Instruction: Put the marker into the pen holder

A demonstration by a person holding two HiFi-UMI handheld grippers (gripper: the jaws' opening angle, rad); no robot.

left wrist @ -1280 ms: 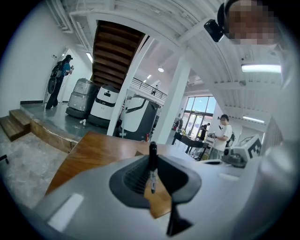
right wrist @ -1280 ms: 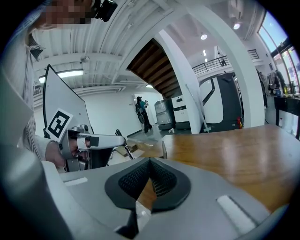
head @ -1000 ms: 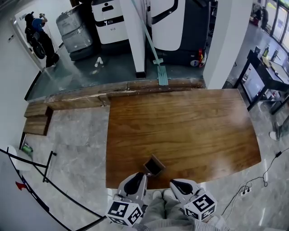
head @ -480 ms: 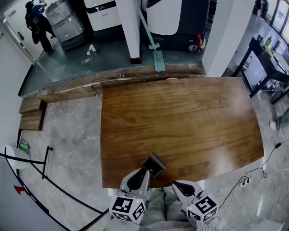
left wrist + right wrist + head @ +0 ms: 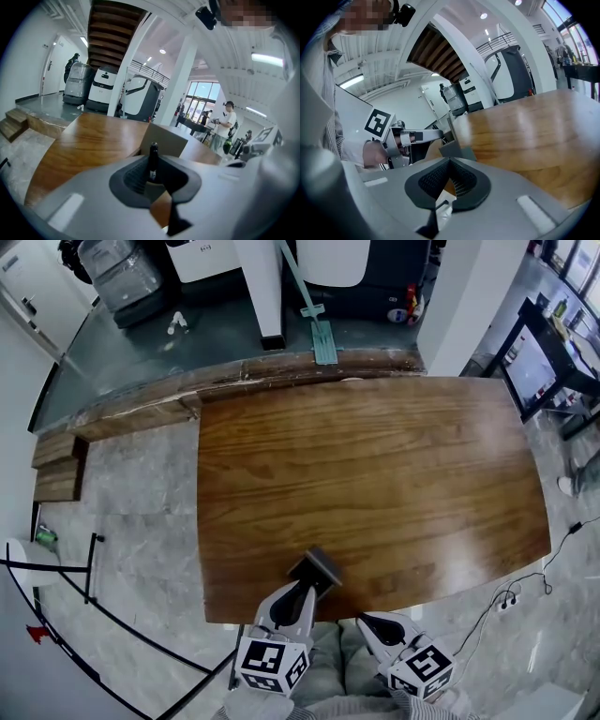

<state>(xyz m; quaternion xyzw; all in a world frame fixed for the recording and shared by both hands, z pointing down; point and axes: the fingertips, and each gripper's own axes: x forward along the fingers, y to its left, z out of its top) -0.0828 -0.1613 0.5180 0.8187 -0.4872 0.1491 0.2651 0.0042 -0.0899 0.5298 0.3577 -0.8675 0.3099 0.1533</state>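
The pen holder [image 5: 316, 568], a small dark open box, stands near the wooden table's [image 5: 375, 474] front edge. My left gripper [image 5: 302, 594] reaches up to it from just off the edge. In the left gripper view the left gripper [image 5: 152, 165] is shut on a black marker [image 5: 153, 157] that stands upright between the pads, with the pen holder [image 5: 161, 139] right behind it. My right gripper [image 5: 367, 622] hangs below the table edge, shut and empty. The right gripper view shows the right gripper [image 5: 450, 164] with pads together, and the pen holder [image 5: 457, 151] ahead to its left.
A person's hand [image 5: 370, 154] holds the left gripper with its marker cube [image 5: 377, 123]. Beyond the table's far edge lie a step, a mop [image 5: 314, 324] and large machines [image 5: 375, 268]. A desk [image 5: 544, 362] stands to the right; cables [image 5: 525, 596] trail on the floor.
My left gripper has moved forward, so its tip now sits right at the pen holder. The head view has shifted further over the table. The right gripper stays low.
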